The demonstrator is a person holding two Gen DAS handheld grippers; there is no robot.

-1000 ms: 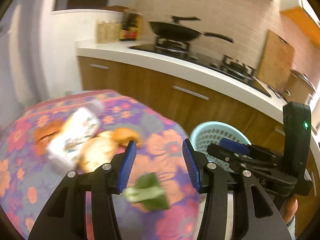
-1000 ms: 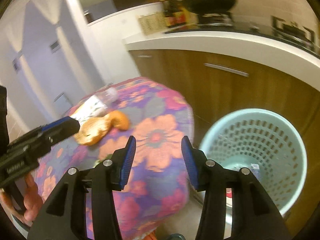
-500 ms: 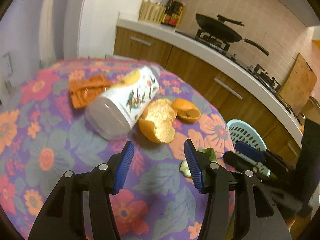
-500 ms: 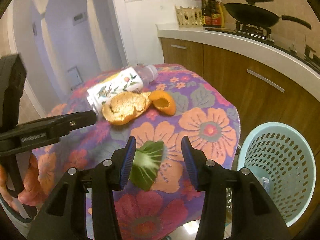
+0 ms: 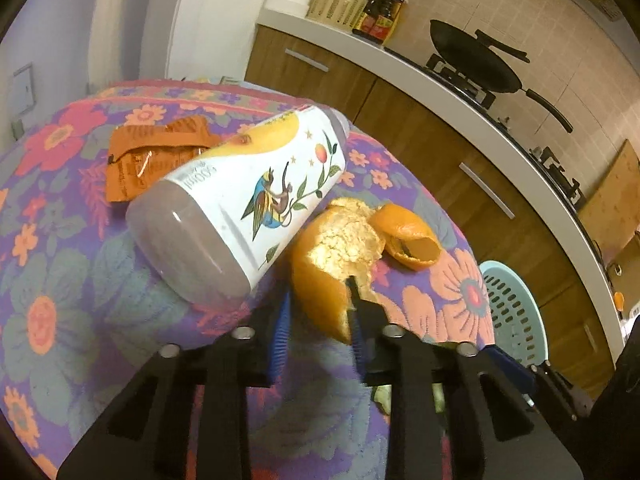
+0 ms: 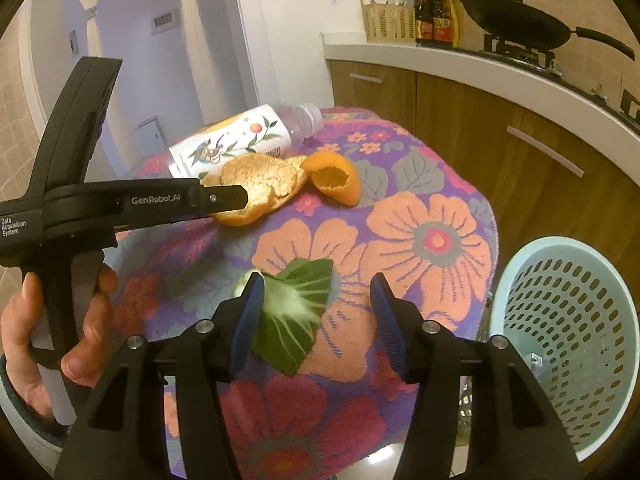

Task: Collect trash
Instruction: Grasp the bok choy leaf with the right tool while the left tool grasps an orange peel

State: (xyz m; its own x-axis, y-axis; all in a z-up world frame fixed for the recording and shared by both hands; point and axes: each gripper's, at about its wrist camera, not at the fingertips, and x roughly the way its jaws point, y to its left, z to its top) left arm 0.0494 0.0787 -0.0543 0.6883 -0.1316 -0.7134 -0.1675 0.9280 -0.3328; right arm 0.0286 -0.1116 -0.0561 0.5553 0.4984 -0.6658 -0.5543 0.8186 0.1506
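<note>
An orange peel point(image 5: 336, 264) lies on the flowered table next to a plastic bottle point(image 5: 244, 204) lying on its side and an orange wrapper point(image 5: 152, 156). My left gripper point(image 5: 318, 320) has its jaws closed on the near edge of the peel. In the right wrist view the left gripper's fingers point(image 6: 224, 198) meet the peel point(image 6: 264, 188) beside the bottle point(image 6: 236, 140). My right gripper point(image 6: 316, 300) is open above a green leaf point(image 6: 294, 320), which lies by its left finger. A light blue trash basket point(image 6: 568, 344) stands on the floor to the right.
The table point(image 6: 420, 240) has a purple flowered cloth and a rounded edge near the basket. Wooden kitchen cabinets with a white counter point(image 6: 480, 68), a wok point(image 6: 520, 24) and bottles stand behind. The basket also shows in the left wrist view point(image 5: 512, 316).
My left gripper has moved forward to the orange peel and closed on its edge. My right gripper has moved down closer to the green leaf and stays open.
</note>
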